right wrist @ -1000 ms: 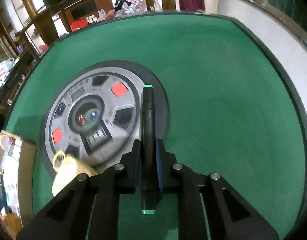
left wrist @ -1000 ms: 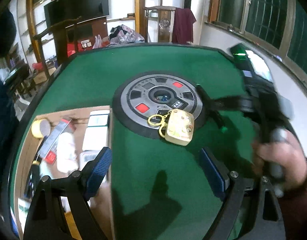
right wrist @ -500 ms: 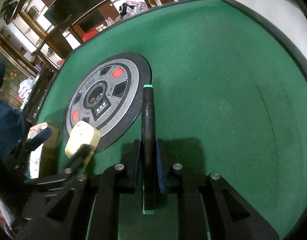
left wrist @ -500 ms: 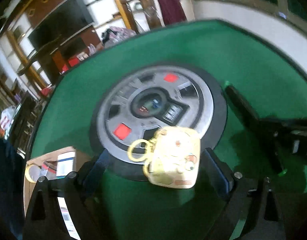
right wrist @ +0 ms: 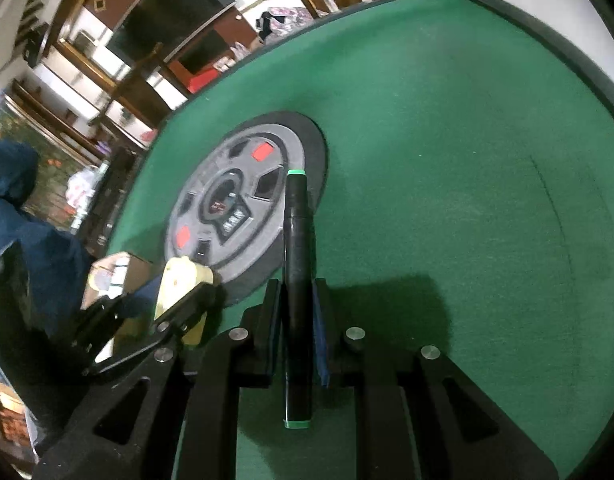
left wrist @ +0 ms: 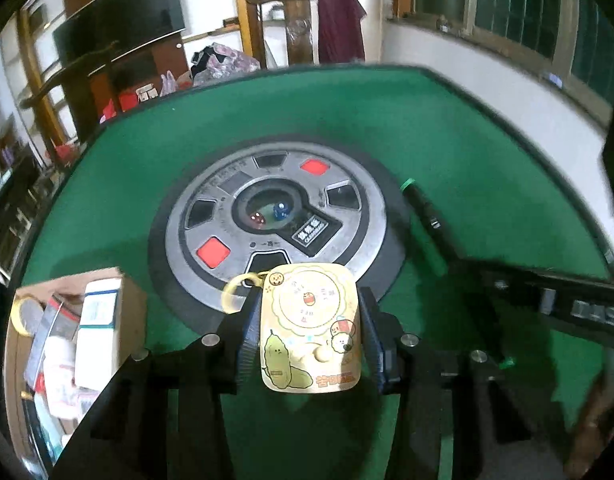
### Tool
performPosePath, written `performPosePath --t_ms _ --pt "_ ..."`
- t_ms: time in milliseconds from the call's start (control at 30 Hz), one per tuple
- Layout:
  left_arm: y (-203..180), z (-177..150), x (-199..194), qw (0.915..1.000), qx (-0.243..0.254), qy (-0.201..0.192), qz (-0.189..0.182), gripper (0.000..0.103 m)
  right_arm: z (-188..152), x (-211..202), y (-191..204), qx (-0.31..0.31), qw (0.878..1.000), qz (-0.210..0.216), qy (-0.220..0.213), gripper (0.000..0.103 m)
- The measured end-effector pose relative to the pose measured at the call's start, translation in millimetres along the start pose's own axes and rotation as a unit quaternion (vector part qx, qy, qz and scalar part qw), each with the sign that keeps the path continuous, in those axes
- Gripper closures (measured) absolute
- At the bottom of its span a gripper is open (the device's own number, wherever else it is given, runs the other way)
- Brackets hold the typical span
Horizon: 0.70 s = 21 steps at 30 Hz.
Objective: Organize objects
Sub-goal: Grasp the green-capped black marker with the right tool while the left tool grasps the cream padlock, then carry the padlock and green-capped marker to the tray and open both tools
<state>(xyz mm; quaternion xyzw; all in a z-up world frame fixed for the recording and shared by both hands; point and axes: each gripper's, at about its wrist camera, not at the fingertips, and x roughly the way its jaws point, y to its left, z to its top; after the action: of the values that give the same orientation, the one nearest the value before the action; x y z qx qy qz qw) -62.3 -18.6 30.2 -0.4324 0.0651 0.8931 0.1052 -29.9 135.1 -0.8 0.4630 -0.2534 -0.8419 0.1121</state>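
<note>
From the left wrist, the left gripper (left wrist: 310, 330) has just closed its jaws, and its 2 blue pads now pinch a yellow timer (left wrist: 310, 330) with cartoon pictures. The timer sits at the near edge of the round grey dial (left wrist: 275, 220) on the green table (left wrist: 447, 128). A cardboard box (left wrist: 73, 340) of things is at the left.

From the right wrist, the right gripper (right wrist: 297, 328) squeezes a black marker (right wrist: 297, 248) with green ends, above the table.
</note>
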Motion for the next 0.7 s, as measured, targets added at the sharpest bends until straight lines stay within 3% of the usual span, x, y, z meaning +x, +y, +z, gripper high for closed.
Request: performPosePath --t_ms 167,333,533,700 --pt "19.4 -6.1 -50.7 0.9982 -0.036 -0.039 -0.028 0.063 0.2 -0.6 3.0 0.014 0.998 0.054 0.004 0.091" --pt "66.3 -21.9 -108.8 0.9936 -0.079 -0.075 -0.029 0.063 -4.5 -3.5 27.3 -0.003 0.996 0.085 0.006 0.090" --pt "139.8 -42.2 -153.4 0.9843 -0.137 -0.110 0.016 0.063 -22.9 1.9 91.1 -0.036 0.991 0.128 0.031 0.090" --pt "194.4 -60.4 -139.9 0.9782 -0.183 -0.088 0.041 0.063 -32.0 21.2 157.4 -0.062 0.983 0.160 0.061 0.090"
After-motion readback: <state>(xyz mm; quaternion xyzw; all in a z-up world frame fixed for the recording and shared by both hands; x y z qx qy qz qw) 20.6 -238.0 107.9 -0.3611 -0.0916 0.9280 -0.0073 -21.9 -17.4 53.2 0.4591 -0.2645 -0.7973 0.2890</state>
